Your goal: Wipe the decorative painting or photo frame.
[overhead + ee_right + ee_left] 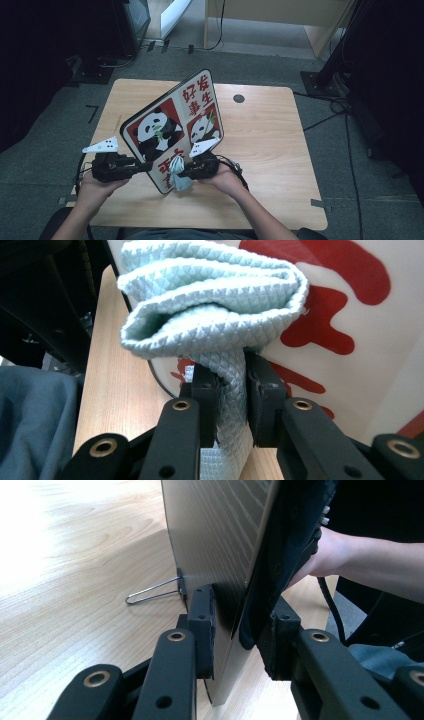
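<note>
Standing tilted: panda board | left tool pinching board | right tool pinching cloth

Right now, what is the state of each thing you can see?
Panda board: stands tilted on the table, held by its edge.
Wire stand: folded out from the board's back, resting on the table.
Light green cloth: bunched, pressed against the board's printed face.
Left gripper: shut on the board's edge.
Right gripper: shut on the cloth.
Table: bare wood.

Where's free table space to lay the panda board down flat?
Right half of the table, from the panda board to the right edge, is bare; so is the far left corner. The near middle is crowded: both claws, the cloth.
</note>
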Action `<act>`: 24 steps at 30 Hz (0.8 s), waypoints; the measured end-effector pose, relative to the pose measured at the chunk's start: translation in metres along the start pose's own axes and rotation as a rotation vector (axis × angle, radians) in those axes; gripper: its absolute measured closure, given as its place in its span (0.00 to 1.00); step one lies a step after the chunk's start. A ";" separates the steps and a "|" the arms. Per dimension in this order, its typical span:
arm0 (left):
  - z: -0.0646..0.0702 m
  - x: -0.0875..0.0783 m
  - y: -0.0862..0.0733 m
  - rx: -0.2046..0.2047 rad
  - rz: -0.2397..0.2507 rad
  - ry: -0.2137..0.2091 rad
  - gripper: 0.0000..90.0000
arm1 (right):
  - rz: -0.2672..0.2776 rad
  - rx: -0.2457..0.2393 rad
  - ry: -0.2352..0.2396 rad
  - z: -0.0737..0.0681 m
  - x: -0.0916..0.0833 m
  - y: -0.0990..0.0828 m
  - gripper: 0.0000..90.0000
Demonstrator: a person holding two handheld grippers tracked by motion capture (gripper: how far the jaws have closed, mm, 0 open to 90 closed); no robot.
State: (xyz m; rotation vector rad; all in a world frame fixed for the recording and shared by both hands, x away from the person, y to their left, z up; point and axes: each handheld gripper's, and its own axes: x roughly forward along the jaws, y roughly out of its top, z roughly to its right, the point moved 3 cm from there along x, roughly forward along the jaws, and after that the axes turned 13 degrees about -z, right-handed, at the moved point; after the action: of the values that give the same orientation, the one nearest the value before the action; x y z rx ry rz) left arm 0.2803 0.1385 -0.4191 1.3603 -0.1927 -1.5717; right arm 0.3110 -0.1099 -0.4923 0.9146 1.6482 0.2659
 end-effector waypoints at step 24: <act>0.004 -0.016 -0.012 -0.037 0.034 0.019 0.72 | 0.079 0.006 0.014 -0.024 -0.061 0.062 0.86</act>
State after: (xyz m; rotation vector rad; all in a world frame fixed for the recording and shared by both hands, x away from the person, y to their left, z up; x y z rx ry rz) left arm 0.2678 0.1541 -0.4159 1.3368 -0.1735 -1.5265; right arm 0.3162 -0.1029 -0.4021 0.9854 1.6284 0.3216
